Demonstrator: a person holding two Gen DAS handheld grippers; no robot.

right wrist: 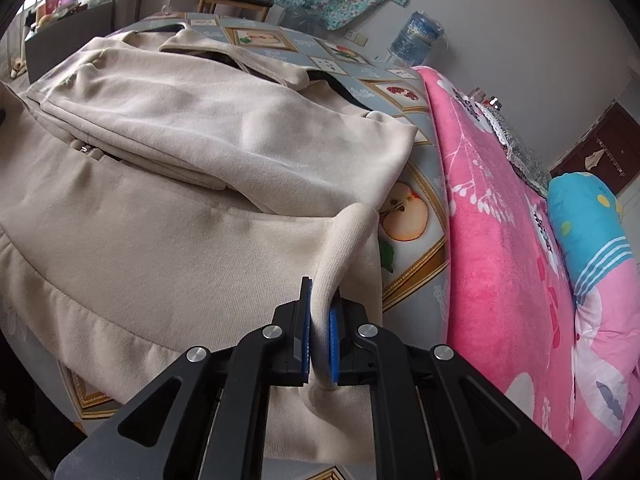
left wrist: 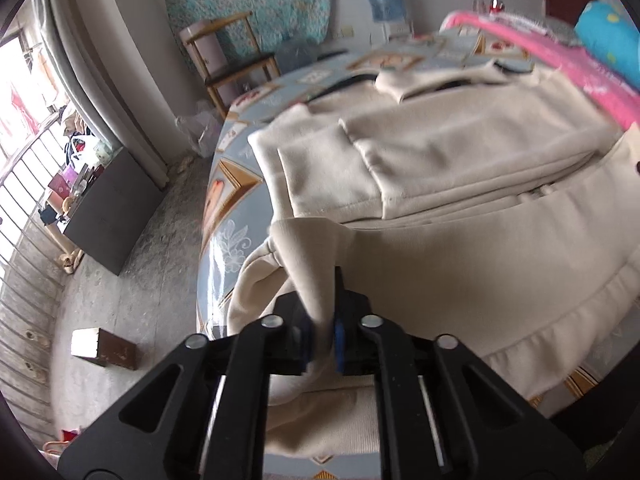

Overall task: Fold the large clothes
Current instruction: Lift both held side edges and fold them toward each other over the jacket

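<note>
A large beige coat [left wrist: 460, 240] lies spread on the bed, its sleeves folded across the body and the collar at the far end. It also fills the right wrist view [right wrist: 180, 200]. My left gripper [left wrist: 322, 320] is shut on the coat's near left hem corner and lifts a fold of cloth. My right gripper [right wrist: 320, 320] is shut on the near right hem corner, a ridge of cloth rising between its blue pads [right wrist: 333, 344].
The bed has a blue sheet with fruit pictures [right wrist: 404, 216]. A pink blanket [right wrist: 500, 240] and a blue pillow [right wrist: 588, 216] lie along its right side. A wooden chair [left wrist: 232, 60], a dark cabinet [left wrist: 112, 208] and a small box [left wrist: 104, 346] stand on the floor at left.
</note>
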